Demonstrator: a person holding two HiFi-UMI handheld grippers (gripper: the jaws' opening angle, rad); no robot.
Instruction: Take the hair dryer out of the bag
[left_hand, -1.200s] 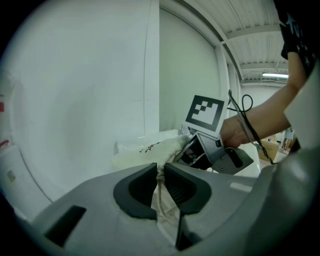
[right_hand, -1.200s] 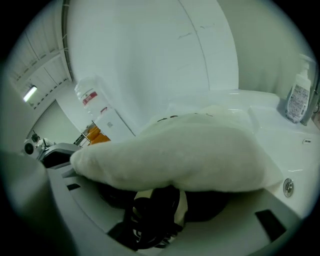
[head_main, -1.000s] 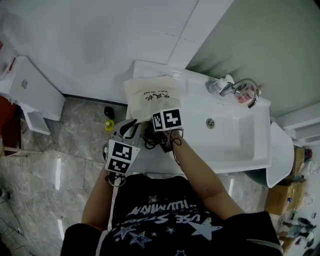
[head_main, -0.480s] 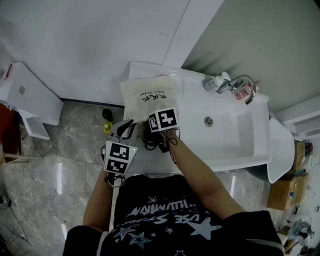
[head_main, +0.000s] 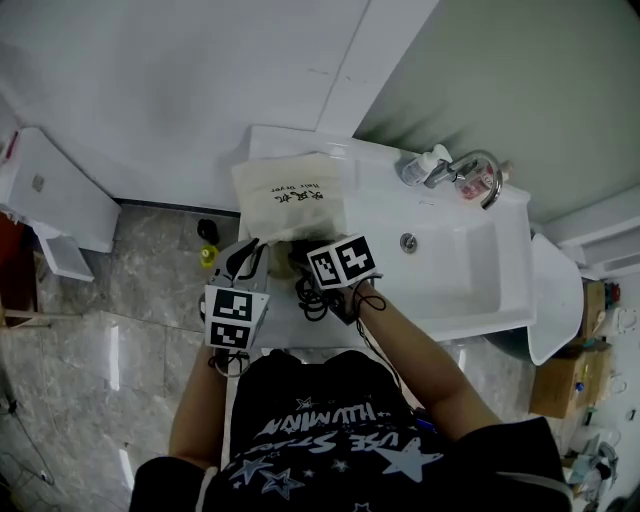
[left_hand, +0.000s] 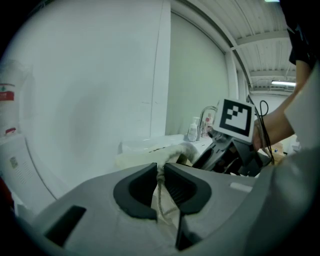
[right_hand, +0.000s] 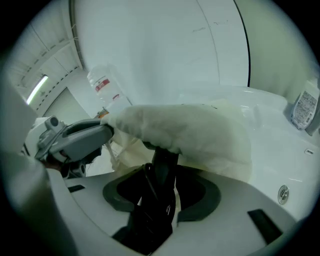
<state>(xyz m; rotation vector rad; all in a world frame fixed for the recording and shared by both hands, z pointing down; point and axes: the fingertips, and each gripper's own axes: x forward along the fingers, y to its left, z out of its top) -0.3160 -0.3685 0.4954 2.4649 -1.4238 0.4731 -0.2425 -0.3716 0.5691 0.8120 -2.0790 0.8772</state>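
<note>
Jaws on our left gripper (left_hand: 161, 187) pinch the cream cloth bag (right_hand: 200, 135); right gripper (right_hand: 161, 192) jaws, just closing, hug the black plastic hair dryer (right_hand: 162, 165) by its handle, likely hard and slippery.

White washbasin counter (head_main: 372, 215), cream cloth bag (head_main: 290, 190) lying on its left end — soap bottle (head_main: 415, 168) by the tap (head_main: 472, 166)
</note>
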